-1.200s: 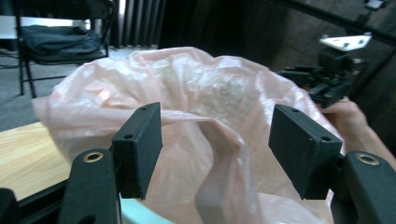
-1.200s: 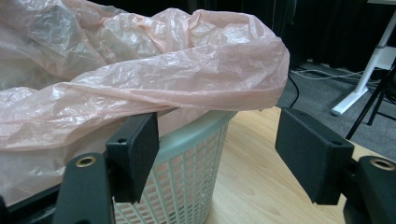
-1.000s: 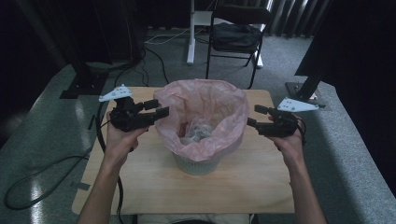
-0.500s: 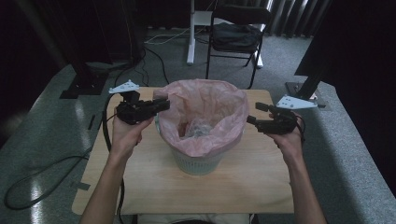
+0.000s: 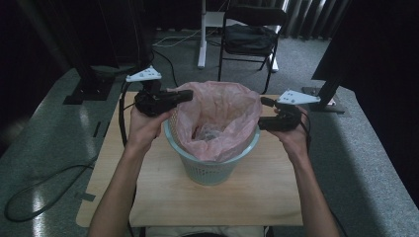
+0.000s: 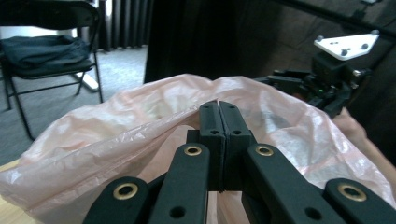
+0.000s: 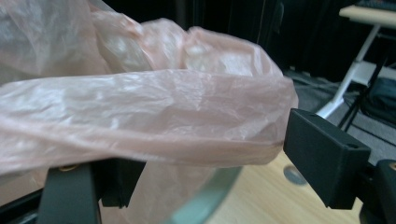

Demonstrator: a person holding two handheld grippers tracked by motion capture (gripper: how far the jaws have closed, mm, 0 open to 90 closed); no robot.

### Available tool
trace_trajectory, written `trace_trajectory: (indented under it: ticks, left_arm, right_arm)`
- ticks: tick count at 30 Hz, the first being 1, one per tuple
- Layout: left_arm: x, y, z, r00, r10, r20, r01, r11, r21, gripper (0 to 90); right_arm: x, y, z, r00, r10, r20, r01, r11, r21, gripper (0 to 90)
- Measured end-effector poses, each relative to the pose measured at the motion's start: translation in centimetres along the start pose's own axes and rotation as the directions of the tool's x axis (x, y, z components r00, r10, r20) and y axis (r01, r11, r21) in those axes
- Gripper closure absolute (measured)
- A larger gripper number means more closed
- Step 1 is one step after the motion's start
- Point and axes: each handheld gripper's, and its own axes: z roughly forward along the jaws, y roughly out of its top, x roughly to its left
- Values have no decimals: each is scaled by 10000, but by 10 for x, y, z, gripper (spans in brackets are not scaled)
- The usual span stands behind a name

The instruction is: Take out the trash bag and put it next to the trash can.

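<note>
A pink plastic bag (image 5: 220,111) lines a pale green mesh basket (image 5: 212,170) at the middle of the wooden table (image 5: 257,197). My left gripper (image 5: 187,95) is at the bag's left rim, and its jaws have just closed. In the left gripper view, the left gripper (image 6: 218,108) is shut, pinching a thin edge of the bag (image 6: 140,126). My right gripper (image 5: 263,112) is at the bag's right rim. Its jaws have just been opening and stand wide apart. A fold of the bag (image 7: 140,107) lies between the right gripper (image 7: 219,168) jaws, unpressed.
Crumpled trash (image 5: 207,133) lies inside the bag. A black folding chair (image 5: 252,34) and a white desk leg (image 5: 201,34) stand beyond the table. Dark stands flank the table on the left and right. A cable (image 5: 44,182) trails across the floor on the left.
My left gripper closed on the bag's left rim and lifted it a little. My right gripper moved slightly up along the right rim, and its jaws widened.
</note>
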Motion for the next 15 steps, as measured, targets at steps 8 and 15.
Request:
trace_trajectory:
  ticks: [8, 15]
  left_arm:
    - [-3, 3, 6, 9983, 3, 583, -5, 10000, 35, 894]
    - [-7, 5, 17, 9935, 19, 1142, -37, 9999, 157, 894]
  right_arm:
    - [6, 11, 6, 9892, 223, -1449, -275, 9990, -341, 254]
    - [16, 14, 16, 9765, 155, -2150, -211, 9995, -238, 251]
